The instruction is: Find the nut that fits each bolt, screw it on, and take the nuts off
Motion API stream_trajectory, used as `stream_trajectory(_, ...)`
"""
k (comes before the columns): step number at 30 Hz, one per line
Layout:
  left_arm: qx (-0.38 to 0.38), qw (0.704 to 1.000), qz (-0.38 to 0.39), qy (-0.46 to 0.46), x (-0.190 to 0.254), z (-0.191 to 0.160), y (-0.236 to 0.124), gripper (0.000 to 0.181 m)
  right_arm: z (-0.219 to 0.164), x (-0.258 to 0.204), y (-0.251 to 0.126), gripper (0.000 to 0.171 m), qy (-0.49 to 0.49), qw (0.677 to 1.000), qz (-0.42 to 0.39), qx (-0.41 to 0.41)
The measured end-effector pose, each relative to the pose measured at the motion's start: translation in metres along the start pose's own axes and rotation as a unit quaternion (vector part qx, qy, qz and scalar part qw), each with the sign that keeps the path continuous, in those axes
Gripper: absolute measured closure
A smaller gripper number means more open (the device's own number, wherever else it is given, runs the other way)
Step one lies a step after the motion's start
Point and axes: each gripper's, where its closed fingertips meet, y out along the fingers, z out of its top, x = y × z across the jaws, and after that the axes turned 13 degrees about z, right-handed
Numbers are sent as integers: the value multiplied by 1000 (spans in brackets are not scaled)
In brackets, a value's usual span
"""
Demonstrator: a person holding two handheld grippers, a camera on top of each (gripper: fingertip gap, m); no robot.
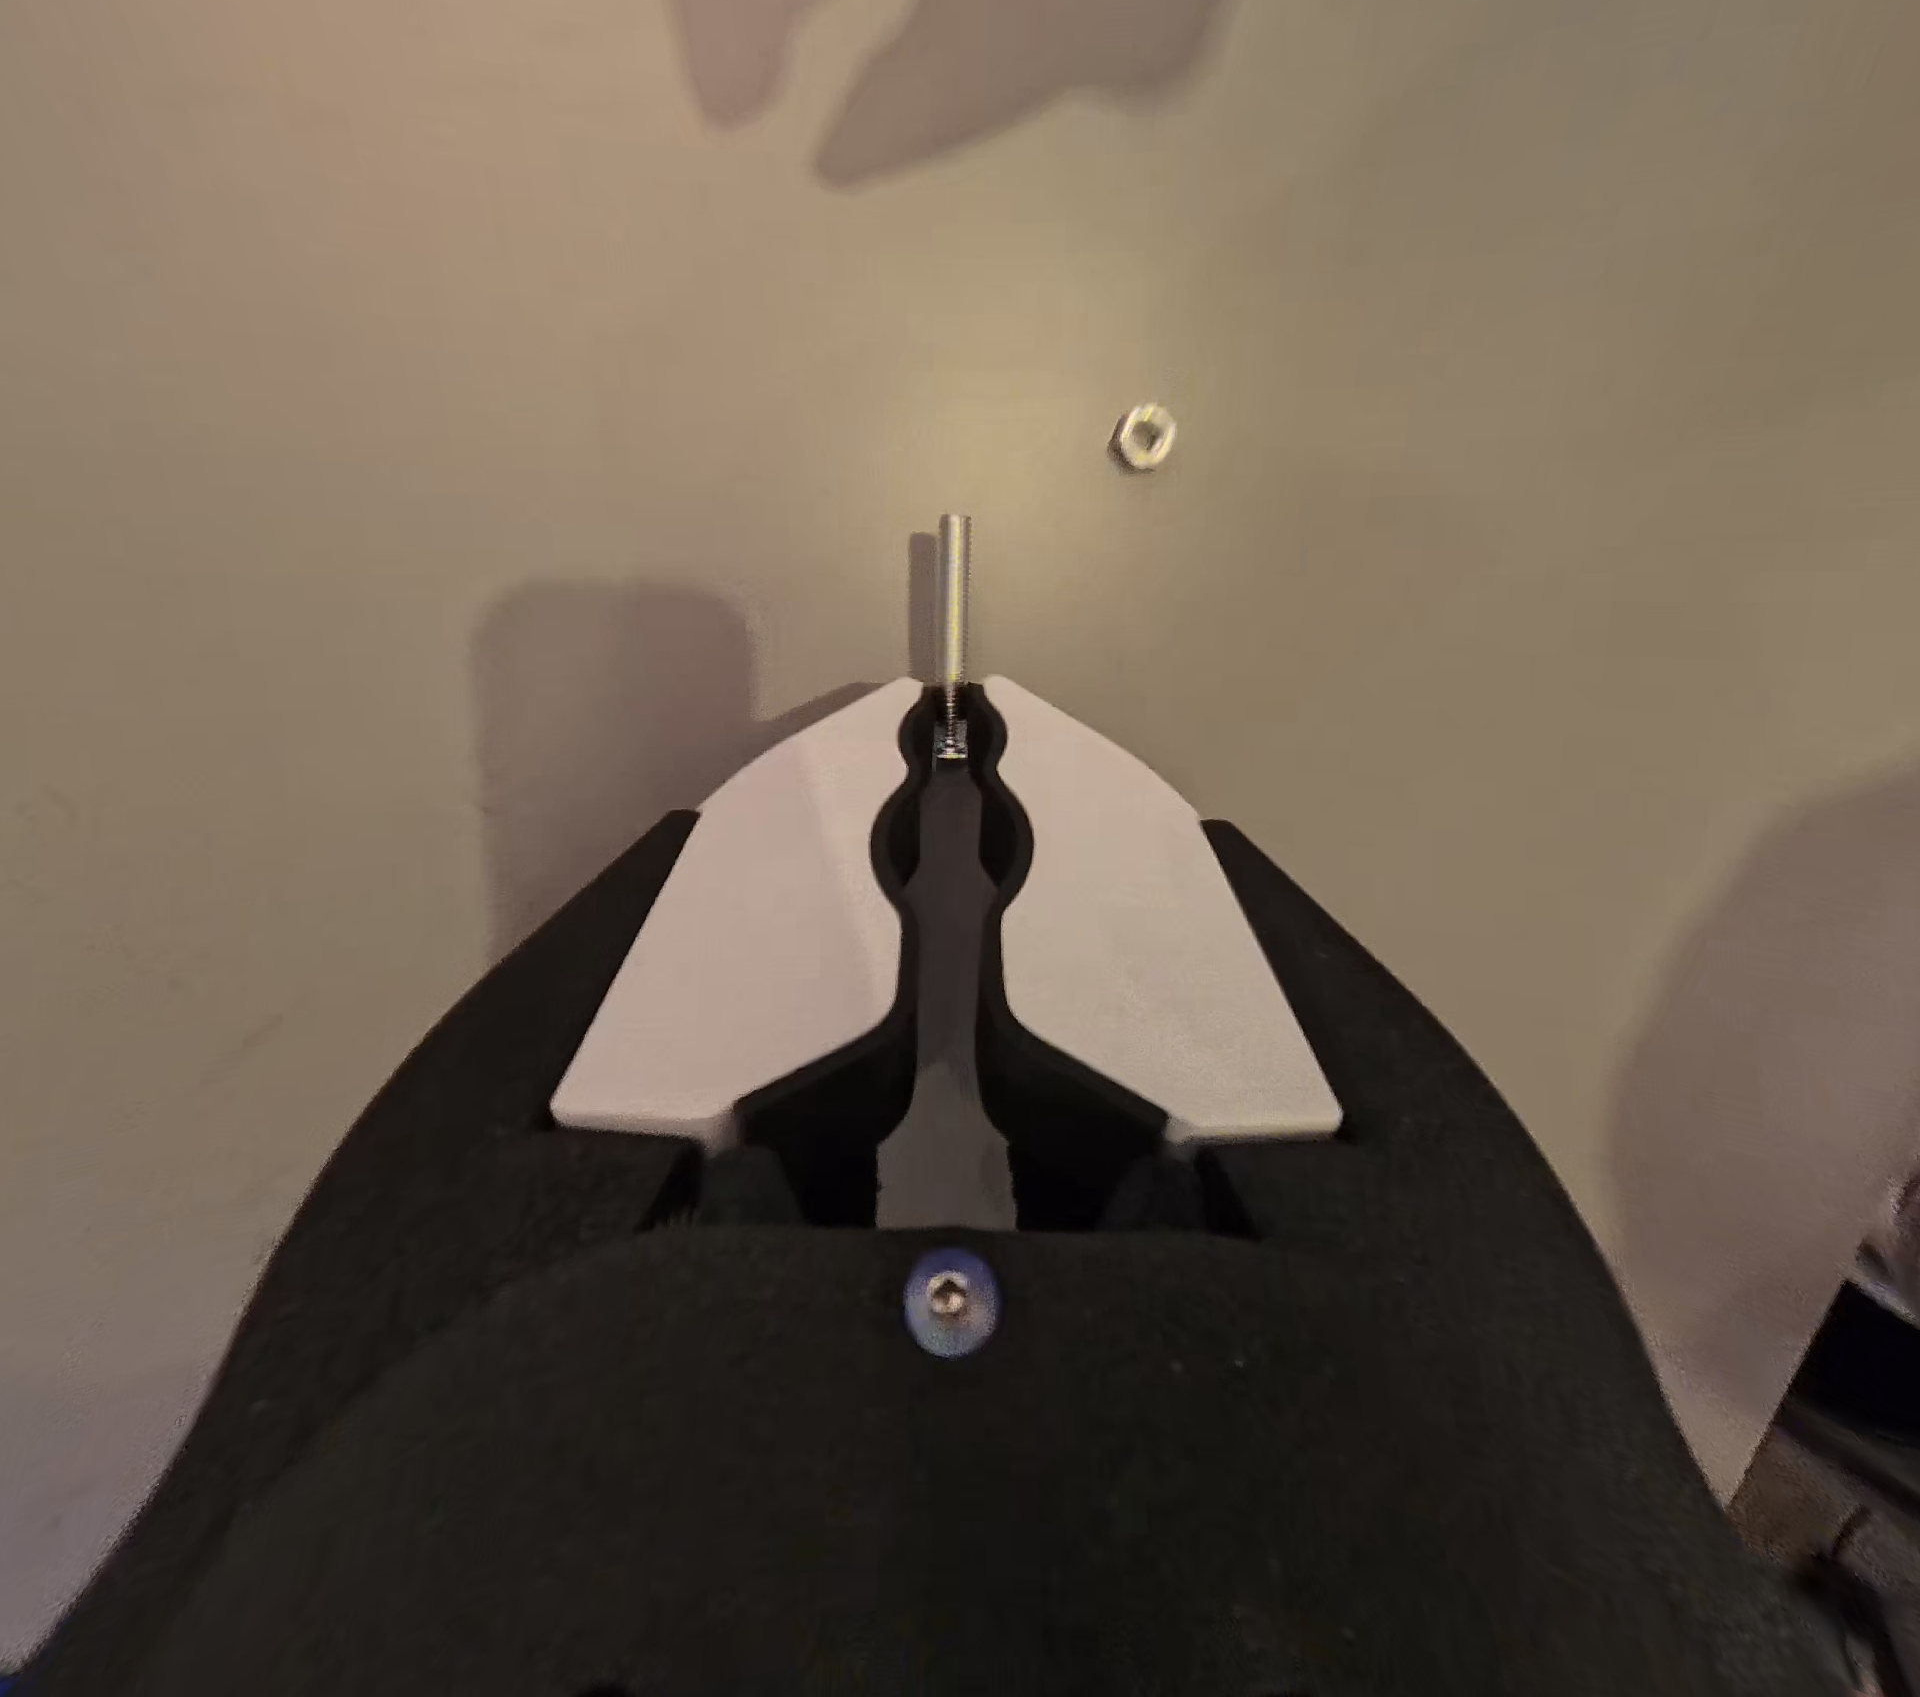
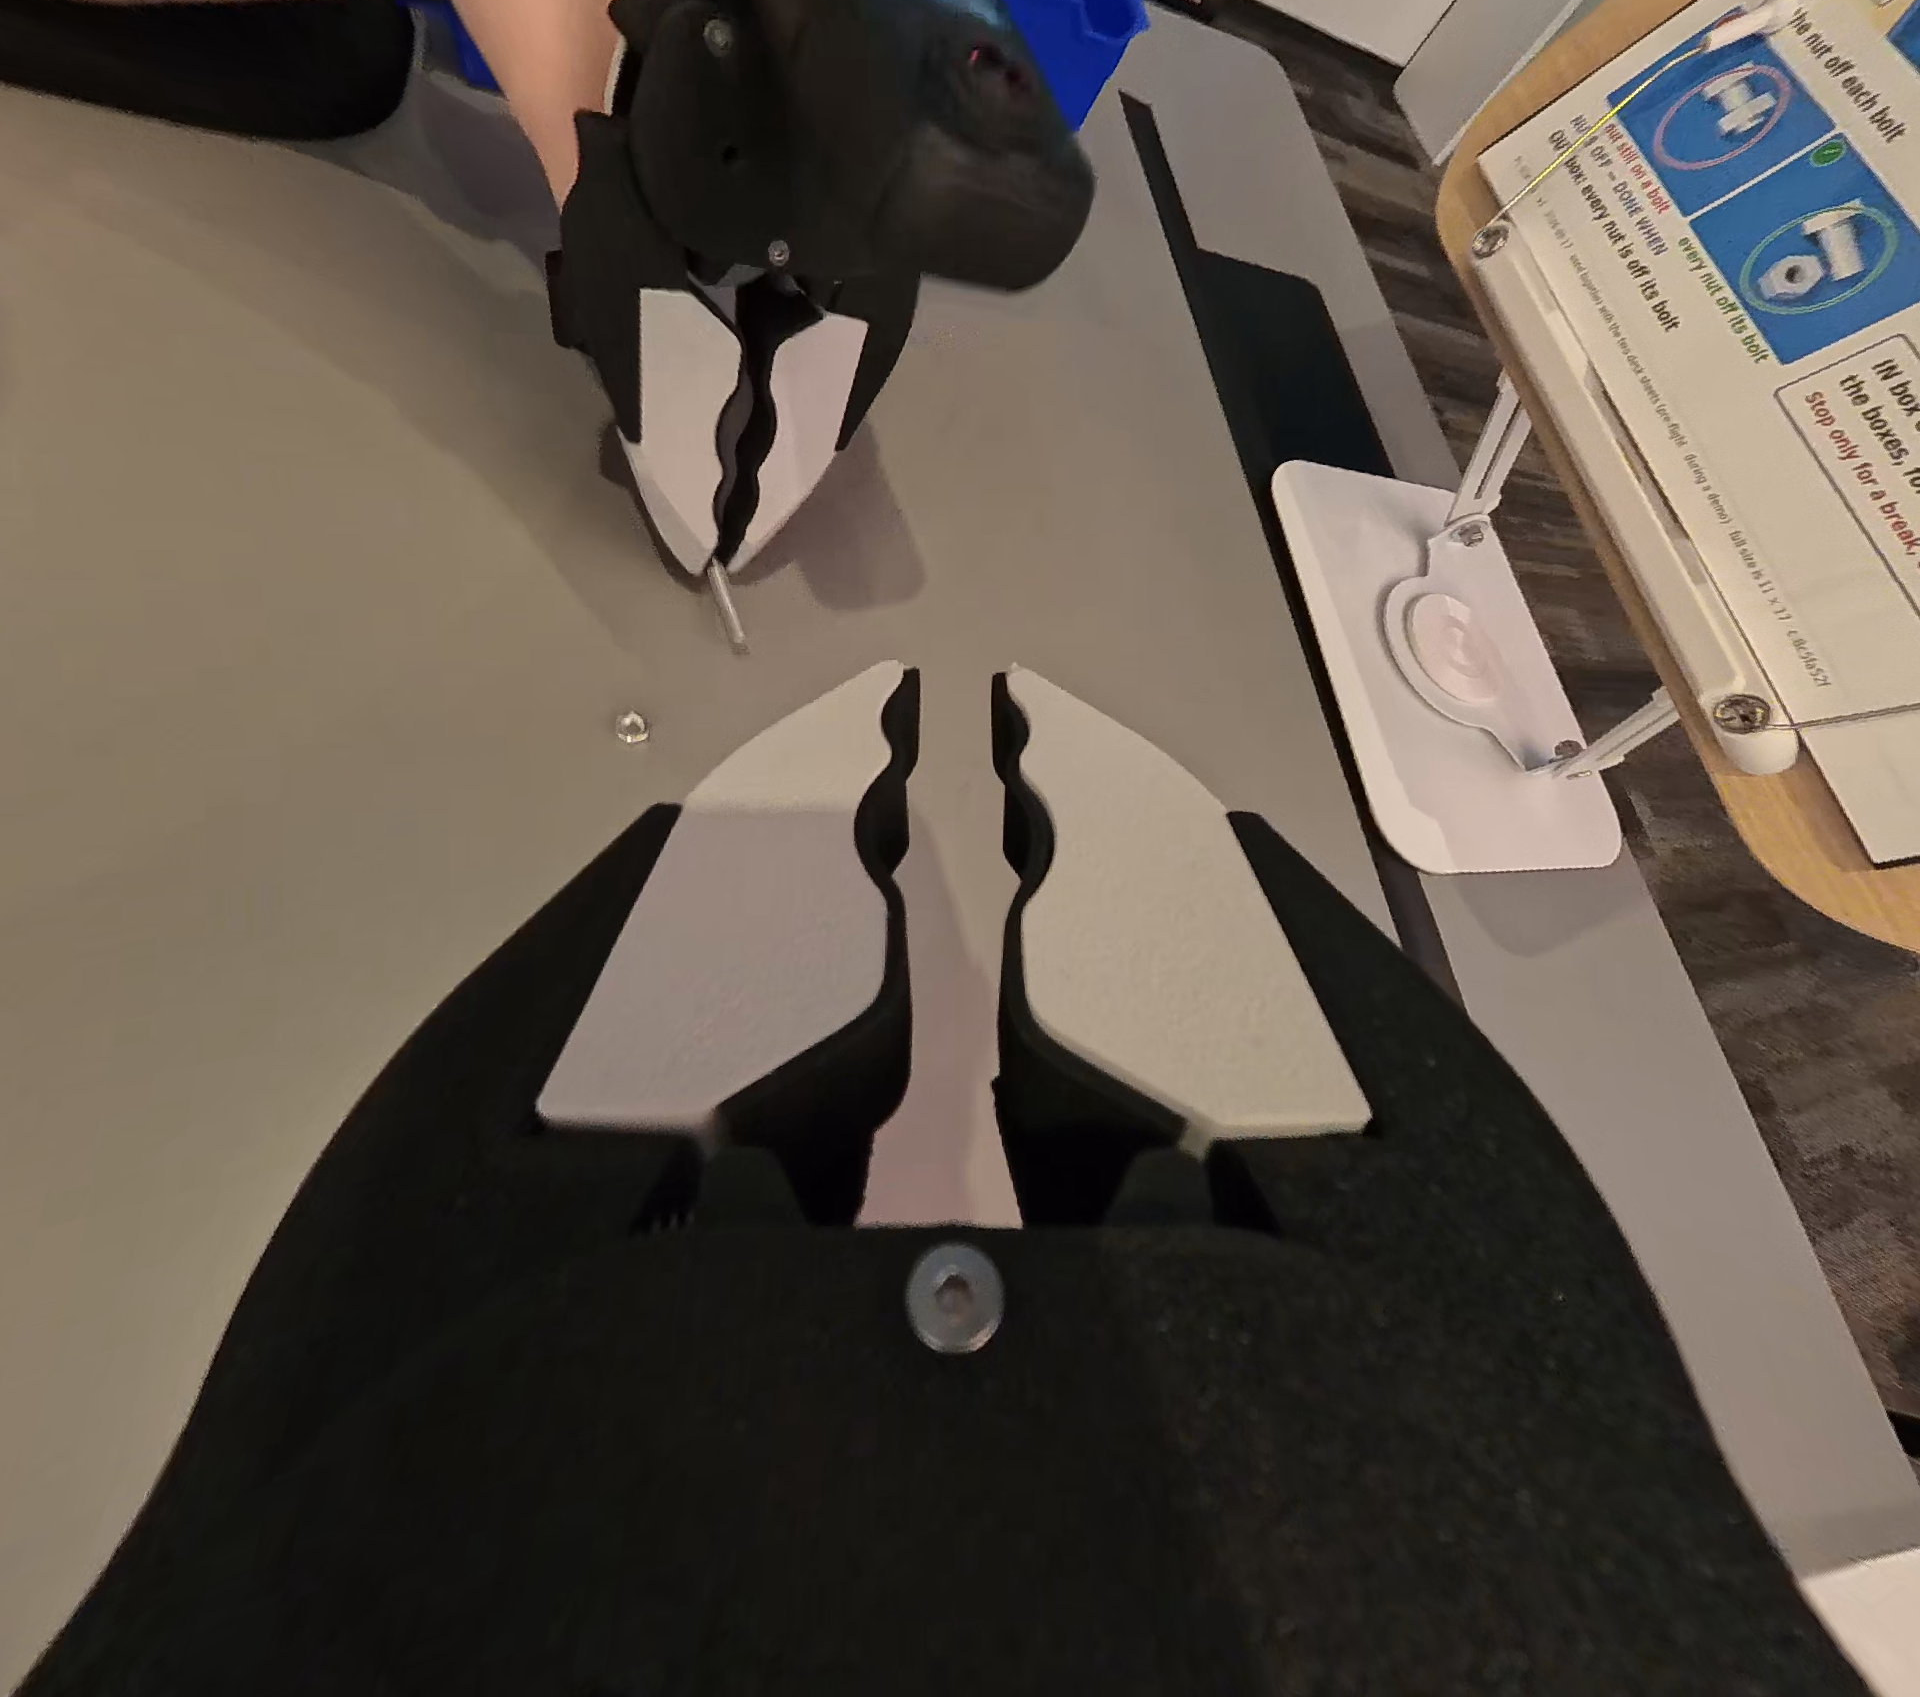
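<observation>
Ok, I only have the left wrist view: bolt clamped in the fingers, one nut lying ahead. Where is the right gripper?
Observer: The right gripper is open and empty, pointing toward the bolt held by the left gripper.
Operator: Anything behind the left gripper?
Observer: A blue bin stands at the table's far side.
Operator: And off to the right?
Observer: A white stand base sits near the table edge, propping up a printed sheet.

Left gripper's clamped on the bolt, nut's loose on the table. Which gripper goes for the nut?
Right. The right gripper is open and empty, with the nut lying close by; the left gripper is shut on the bolt.
</observation>
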Motion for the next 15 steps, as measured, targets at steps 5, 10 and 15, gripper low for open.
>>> stream_trajectory(5,216,971,-80,-68,6,62,-55,176,27,2,-6,158,35,993,11,108)
stream_trajectory(10,386,919,-42,-71,1,97,-110,176,45,4,-5,150,109,976,33,185)
stream_trajectory(15,453,885,-58,-87,10,109,-137,177,81,0,-18,149,140,941,55,302)
